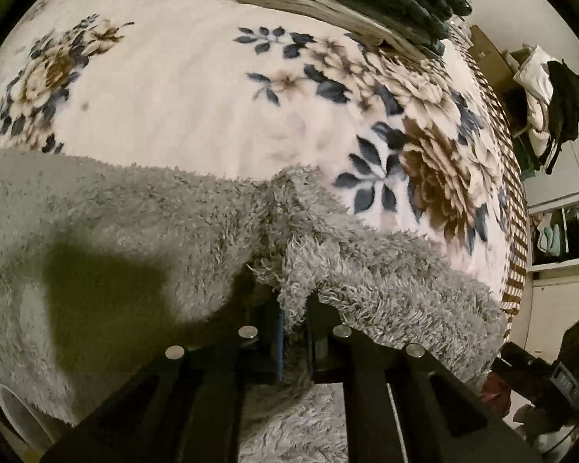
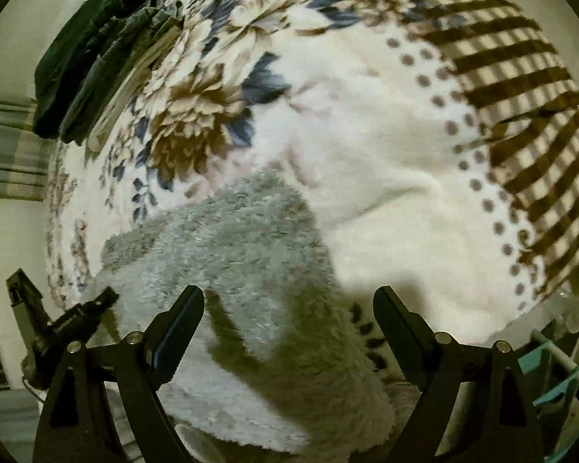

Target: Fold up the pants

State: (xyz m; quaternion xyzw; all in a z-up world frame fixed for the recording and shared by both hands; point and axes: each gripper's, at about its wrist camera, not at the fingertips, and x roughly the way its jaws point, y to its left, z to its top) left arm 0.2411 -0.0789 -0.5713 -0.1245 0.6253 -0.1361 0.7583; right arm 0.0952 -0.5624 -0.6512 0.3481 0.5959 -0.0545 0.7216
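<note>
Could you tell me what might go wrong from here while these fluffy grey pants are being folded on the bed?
The left tongs pinch only a thin edge of the grey pants; the shaggy pile could slip free. The right tongs hang open, so the other side is unsupported and the fold may skew.
</note>
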